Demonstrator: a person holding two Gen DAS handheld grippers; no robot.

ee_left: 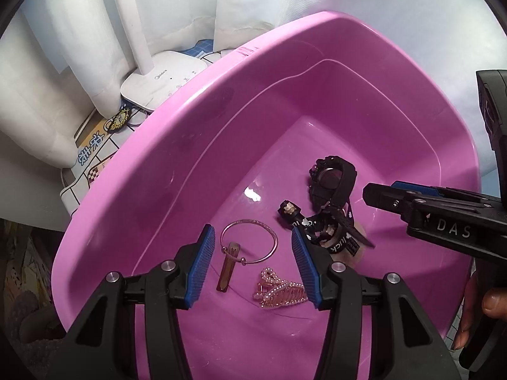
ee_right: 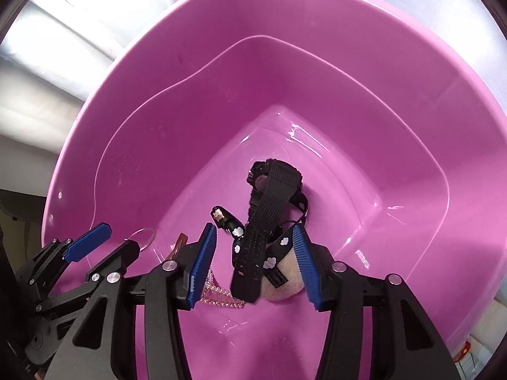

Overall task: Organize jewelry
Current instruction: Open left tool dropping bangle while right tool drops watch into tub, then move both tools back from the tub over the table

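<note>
Both grippers point steeply down into a pink basin [ee_left: 177,145] that holds all the jewelry. The left gripper [ee_left: 252,258] has its jaws spread, pinching nothing; in its view a brown bar clip [ee_left: 228,267] and a thin bangle [ee_left: 248,242] lie on the basin floor between the blue pads, the bangle overlapping the clip's upper end. A pearl claw clip [ee_left: 279,289] lies just nearer, beside the right-hand pad. The right gripper [ee_right: 255,264] also has its jaws spread with no pad pressing on anything; in its view a black watch [ee_right: 269,196] runs its strap down between the pads, over a black ribbon with white cloud marks [ee_right: 271,262] and a beige fuzzy piece [ee_right: 286,285]. Beyond the basin's far rim stand a white lamp base [ee_left: 164,77] and white curtains [ee_left: 63,63].
</note>
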